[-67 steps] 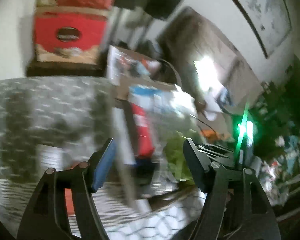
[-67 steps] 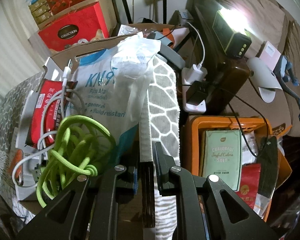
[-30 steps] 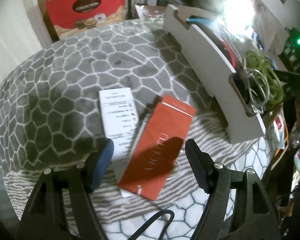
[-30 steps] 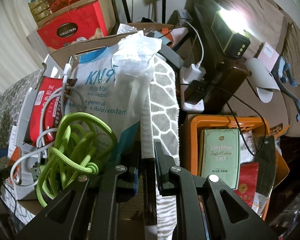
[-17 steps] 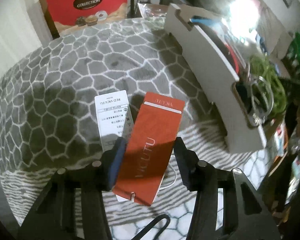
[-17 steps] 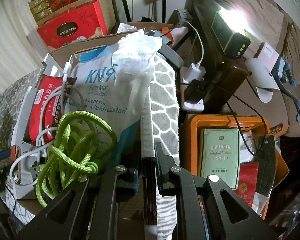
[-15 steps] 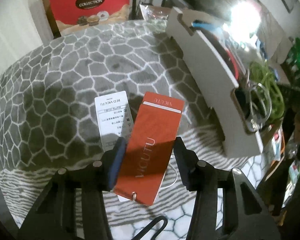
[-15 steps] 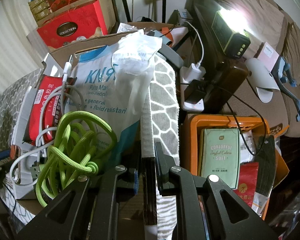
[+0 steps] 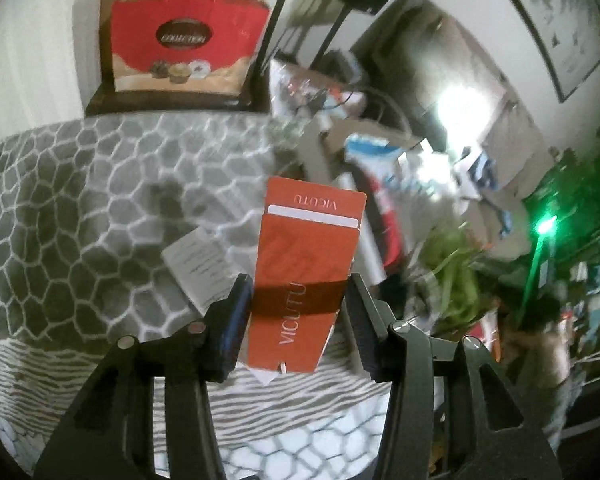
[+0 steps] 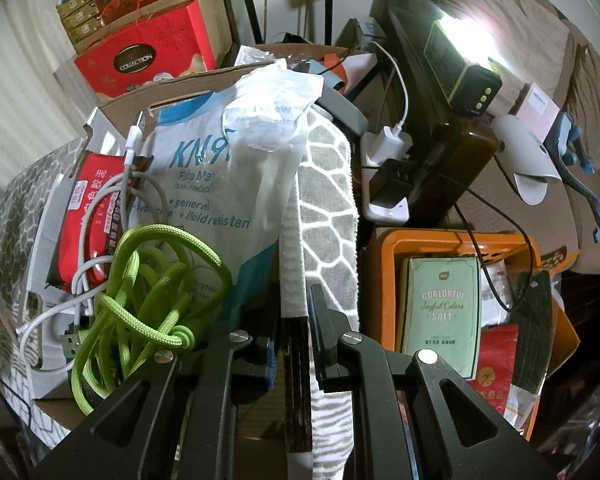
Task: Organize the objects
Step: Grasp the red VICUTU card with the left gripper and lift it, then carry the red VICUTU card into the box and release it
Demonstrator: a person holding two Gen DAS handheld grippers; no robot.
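Lifted since earlier off the patterned blanket (image 9: 80,208), orange card sleeve (image 9: 304,276) pinched in left hand-held gripper (image 9: 296,312); best carried level toward cardboard box (image 10: 204,76).

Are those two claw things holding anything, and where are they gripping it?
The left gripper pinches the orange VICUTU card by its long side edges, near the lower half. The right gripper clamps the box's dark edge.

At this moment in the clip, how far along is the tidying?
Already in the box: mask bag, green cord, white cable and red packet. In hand: the left gripper has its jaws shut on the orange card, raised above the blanket. Left: the white card. The right gripper clamps the box's edge.
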